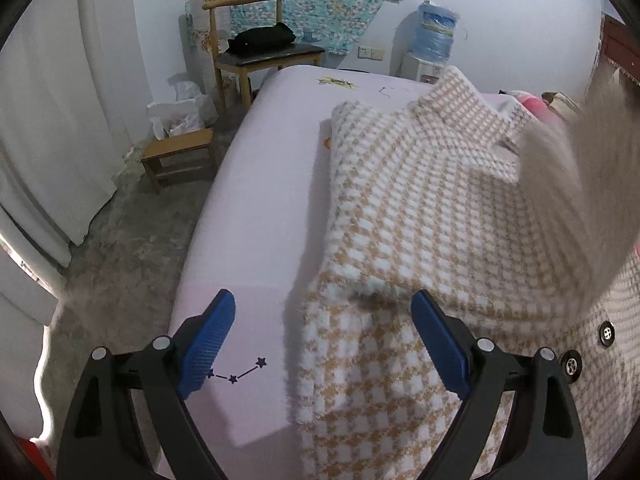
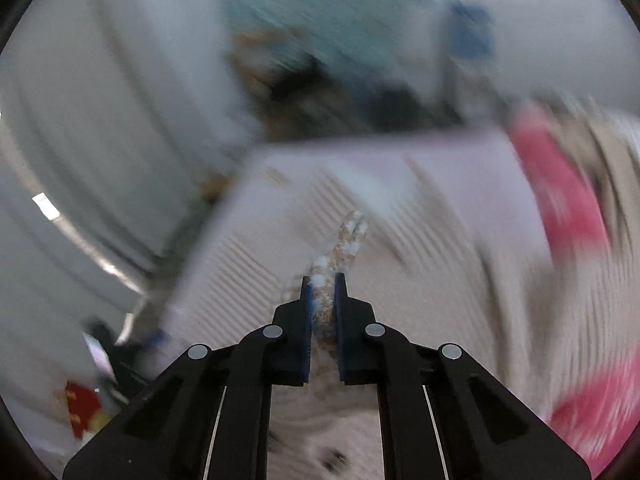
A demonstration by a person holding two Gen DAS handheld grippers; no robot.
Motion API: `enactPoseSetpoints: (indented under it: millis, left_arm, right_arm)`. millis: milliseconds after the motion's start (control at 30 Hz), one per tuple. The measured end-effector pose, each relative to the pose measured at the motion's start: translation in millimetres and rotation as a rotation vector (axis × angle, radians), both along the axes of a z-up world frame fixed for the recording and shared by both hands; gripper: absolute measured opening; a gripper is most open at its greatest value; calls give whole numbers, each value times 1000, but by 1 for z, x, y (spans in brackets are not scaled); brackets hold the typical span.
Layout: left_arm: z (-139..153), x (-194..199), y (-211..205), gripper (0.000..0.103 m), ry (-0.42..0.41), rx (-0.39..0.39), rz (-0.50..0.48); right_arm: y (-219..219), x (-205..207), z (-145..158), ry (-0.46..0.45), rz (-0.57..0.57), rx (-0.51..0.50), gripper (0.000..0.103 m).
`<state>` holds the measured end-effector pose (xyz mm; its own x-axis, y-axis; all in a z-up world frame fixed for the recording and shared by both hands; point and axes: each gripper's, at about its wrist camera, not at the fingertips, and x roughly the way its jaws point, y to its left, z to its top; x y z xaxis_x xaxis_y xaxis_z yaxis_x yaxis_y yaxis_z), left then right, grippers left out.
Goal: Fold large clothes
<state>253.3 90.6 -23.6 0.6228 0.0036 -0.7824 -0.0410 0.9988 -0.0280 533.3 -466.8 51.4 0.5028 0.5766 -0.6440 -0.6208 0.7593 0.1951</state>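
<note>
Your left gripper hangs wide open over the checked coat spread on the bed, whose left edge lies bare, while your right gripper pinches a coat fold.

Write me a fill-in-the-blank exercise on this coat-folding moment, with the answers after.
1. The left gripper hovers over the bed with its jaws ____.
2. The right gripper is shut on a strip of the ____ coat.
3. A black bundle lies on the wooden ____.

Answers: open; checked; chair
</note>
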Motion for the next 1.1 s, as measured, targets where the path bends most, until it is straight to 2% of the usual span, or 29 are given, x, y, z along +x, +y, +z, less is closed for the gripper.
enactPoseSetpoints:
  millis: [100,133,200,267,333,400,500,567,700,767,867,967,1000,1100]
  left_arm:
    - [4,-2,-1,88,-11,-1,-7]
    - [5,-3,-1,88,-14,3,-6]
    - [5,-2,-2,88,-17,7,-6]
    - [1,-1,-4,88,-8,4,-7]
    - [-5,2,-5,88,10,3,-11]
    - [-8,4,-5,88,23,1,-14]
    - [-8,5,-5,88,23,0,-16]
    - [-8,8,-3,88,25,1,-15]
    - [-11,8,-1,88,33,9,-5]
    - [-12,9,2,88,40,0,7]
    - [-13,6,4,88,40,-2,19]
    - [-6,2,4,88,16,17,11]
    - [-5,2,4,88,11,32,6]
    - [0,3,2,88,7,64,0]
  right_arm:
    - [23,-26,72,-176,109,88,8]
    - [22,-31,86,-221,118,108,8]
    - [14,-30,95,-273,95,119,8]
    - [-10,-16,79,-244,42,124,8]
    - [-36,16,28,-118,-41,74,8]
    - [-62,54,-42,33,-134,-35,8]
    - [-90,97,-126,234,-246,-140,6]
    - [-96,105,-148,262,-269,-175,5]
    - [-97,107,-145,231,-256,-172,6]
    - [-100,99,-150,207,-269,-233,9]
    - [-101,88,-155,141,-302,-327,29]
    - [-111,68,-141,87,-304,-309,48]
    - [-114,59,-135,58,-307,-297,52]
    - [-120,39,-130,53,-293,-255,52]
